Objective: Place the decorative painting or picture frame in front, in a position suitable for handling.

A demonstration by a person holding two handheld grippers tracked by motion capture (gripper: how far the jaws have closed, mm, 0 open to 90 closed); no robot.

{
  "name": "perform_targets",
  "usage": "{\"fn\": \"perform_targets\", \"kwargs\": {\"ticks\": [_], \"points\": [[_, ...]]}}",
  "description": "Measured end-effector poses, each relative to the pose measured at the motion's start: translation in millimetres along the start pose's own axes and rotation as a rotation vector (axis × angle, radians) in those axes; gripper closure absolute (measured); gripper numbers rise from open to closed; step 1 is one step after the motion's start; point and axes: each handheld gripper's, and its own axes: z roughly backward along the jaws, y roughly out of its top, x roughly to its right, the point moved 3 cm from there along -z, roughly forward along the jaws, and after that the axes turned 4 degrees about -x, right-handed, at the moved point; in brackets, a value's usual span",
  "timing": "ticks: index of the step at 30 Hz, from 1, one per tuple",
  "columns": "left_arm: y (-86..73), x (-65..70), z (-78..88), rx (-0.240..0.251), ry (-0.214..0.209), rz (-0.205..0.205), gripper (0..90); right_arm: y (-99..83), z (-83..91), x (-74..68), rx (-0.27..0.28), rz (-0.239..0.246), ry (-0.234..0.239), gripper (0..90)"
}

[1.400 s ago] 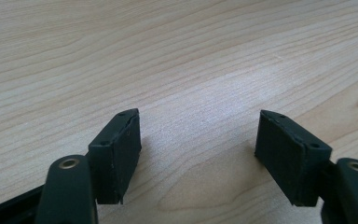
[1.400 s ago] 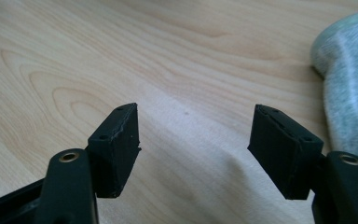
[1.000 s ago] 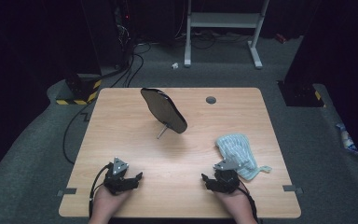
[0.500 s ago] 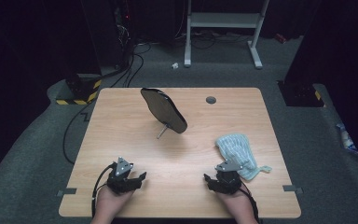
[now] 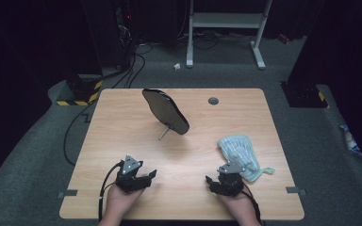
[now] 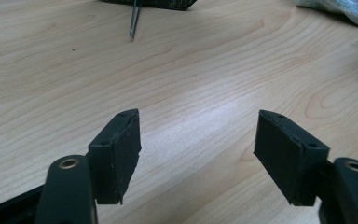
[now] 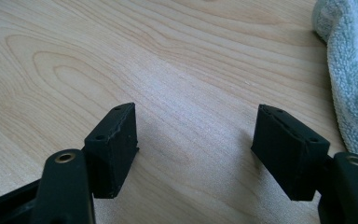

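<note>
— While both grippers rest low, how are the fingers?
— The left gripper (image 5: pixel 147 175) and right gripper (image 5: pixel 210 181) have fingers spread, empty.
— And the cloth (image 5: pixel 239 149)?
— On the surface (image 5: pixel 122 136), just beside the right gripper.

A wooden table (image 5: pixel 122 122) stands on grey carpet (image 5: pixel 37 155). A small dark round grommet (image 5: pixel 213 100) sits near the table's far edge, right of centre. On the floor beyond it stands a white metal frame (image 5: pixel 226 20), with a white scrap (image 5: pixel 177 66) to its left. Black cables (image 5: pixel 132 61) run to a yellow-and-black striped block (image 5: pixel 78 100) off the table's far left corner.
</note>
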Motion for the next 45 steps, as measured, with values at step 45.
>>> {"fn": "perform_targets", "kwargs": {"ticks": [45], "points": [[123.5,47.9,-37.8,0.063,0.074,-0.057,28.7,2.2,-2.5,-0.5,-0.007,0.029,0.024,25.8]]}}
